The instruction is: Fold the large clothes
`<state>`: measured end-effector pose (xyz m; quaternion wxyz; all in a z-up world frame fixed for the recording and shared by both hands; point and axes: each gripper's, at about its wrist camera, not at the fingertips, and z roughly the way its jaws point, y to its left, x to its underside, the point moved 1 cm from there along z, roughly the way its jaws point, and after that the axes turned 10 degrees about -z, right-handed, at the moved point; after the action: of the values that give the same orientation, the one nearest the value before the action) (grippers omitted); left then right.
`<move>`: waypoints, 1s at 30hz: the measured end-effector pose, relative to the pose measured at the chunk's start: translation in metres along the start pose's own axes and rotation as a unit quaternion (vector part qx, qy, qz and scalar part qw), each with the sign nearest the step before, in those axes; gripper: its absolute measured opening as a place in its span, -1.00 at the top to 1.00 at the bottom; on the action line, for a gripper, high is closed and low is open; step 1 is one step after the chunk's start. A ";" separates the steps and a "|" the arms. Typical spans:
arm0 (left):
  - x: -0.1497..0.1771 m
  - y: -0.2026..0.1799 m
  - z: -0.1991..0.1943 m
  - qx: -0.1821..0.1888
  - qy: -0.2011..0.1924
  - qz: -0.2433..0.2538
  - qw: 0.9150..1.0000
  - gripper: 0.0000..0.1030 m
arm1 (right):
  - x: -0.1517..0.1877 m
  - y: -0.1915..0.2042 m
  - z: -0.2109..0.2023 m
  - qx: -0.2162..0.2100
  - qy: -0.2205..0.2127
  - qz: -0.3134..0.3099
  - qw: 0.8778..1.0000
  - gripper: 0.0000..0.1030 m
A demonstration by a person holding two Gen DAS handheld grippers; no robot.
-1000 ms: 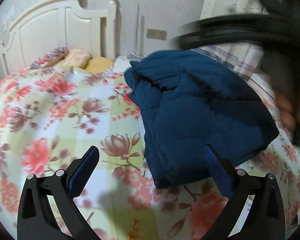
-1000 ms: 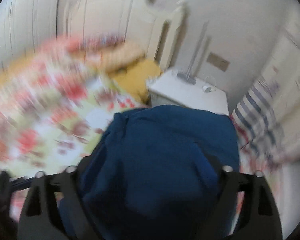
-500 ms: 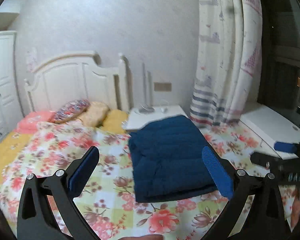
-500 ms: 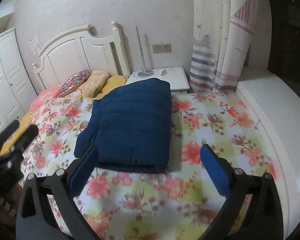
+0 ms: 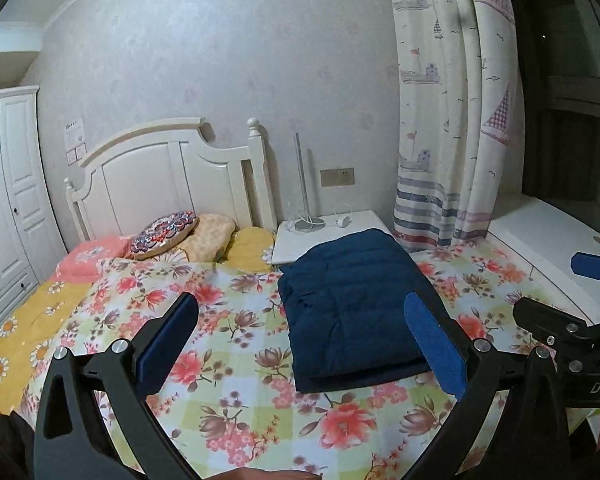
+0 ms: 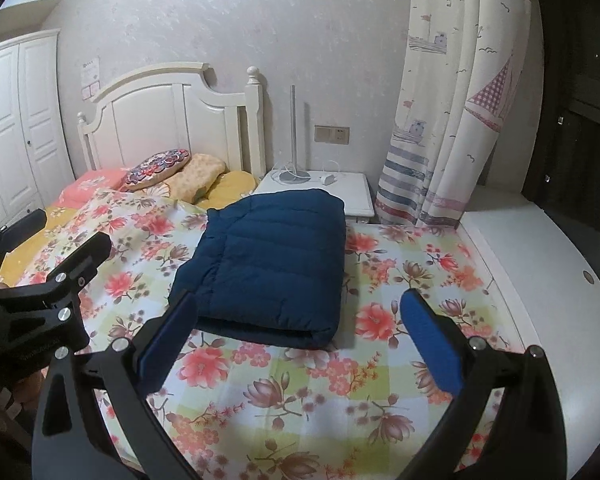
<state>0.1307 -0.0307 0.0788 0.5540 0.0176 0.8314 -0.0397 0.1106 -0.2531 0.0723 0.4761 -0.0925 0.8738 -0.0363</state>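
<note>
Left wrist view: your left gripper (image 5: pixel 300 344) is spread wide, empty; the navy quilted puffer jacket (image 5: pixel 356 304) lies folded at centre-right on the floral bedspread (image 5: pixel 220 360).

Right wrist view: your right gripper (image 6: pixel 296 344) gapes empty too, jacket (image 6: pixel 272 264) mid-frame. Folding looks finished; next, just tidy edges if needed.

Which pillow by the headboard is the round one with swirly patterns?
The round patterned cushion, leaning on the pale peach pillow. The others, the pink pillow and yellow pillow, lack swirls.
</note>
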 end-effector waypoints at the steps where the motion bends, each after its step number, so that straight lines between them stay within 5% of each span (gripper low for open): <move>1: 0.001 0.002 0.001 0.000 0.002 -0.002 1.000 -0.91 | 0.000 0.000 0.000 0.001 0.001 -0.001 1.000 -0.95; 30: 0.005 0.013 0.001 -0.002 0.010 -0.011 1.000 -0.91 | -0.003 0.015 -0.007 -0.003 -0.008 -0.021 1.000 -0.95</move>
<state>0.1309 -0.0184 0.0731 0.5449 0.0077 0.8373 -0.0446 0.1042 -0.2380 0.0766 0.4820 -0.1119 0.8679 -0.0431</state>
